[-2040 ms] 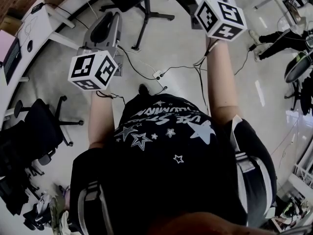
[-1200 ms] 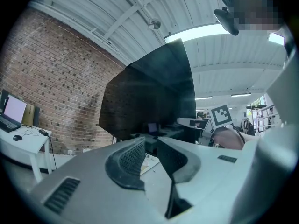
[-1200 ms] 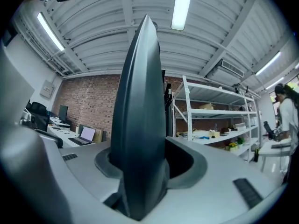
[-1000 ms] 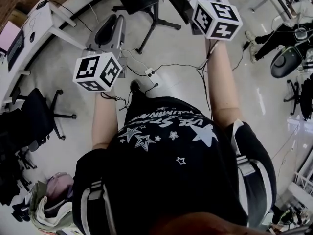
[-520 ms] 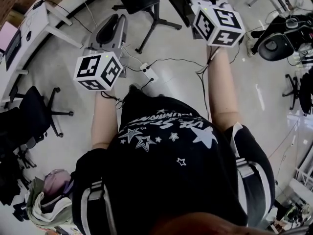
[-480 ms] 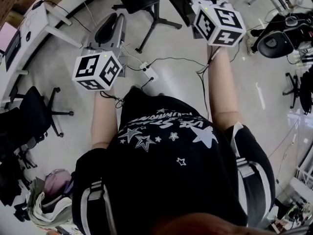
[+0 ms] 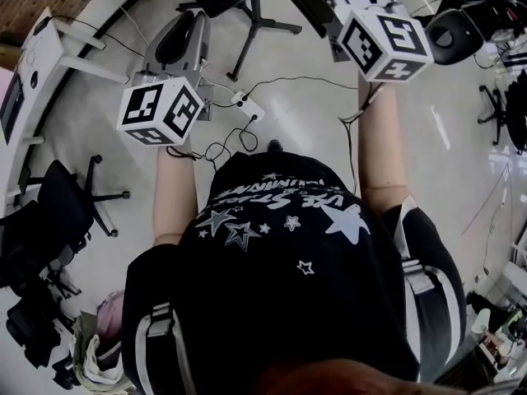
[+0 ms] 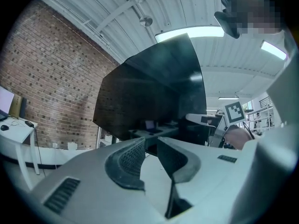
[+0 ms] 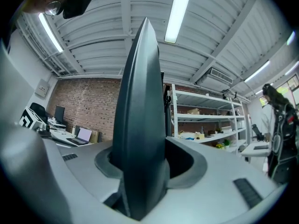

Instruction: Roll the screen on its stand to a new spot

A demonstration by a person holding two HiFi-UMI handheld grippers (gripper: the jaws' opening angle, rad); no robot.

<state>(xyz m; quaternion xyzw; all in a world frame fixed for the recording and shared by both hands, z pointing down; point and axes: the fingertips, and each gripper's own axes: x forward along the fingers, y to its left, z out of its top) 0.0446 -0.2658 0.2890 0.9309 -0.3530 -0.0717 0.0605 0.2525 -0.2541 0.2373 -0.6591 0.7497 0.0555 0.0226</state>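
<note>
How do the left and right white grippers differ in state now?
The left white gripper holds its jaws apart, empty; the right white gripper is shut on the edge of the large dark flat screen. The left faces the screen's broad side, the right its thin edge. Both point upward.

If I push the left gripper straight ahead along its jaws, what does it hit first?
Most likely the screen: its dark panel fills the line ahead of the left gripper, whose jaws stand apart and empty. Depth is unclear.
</note>
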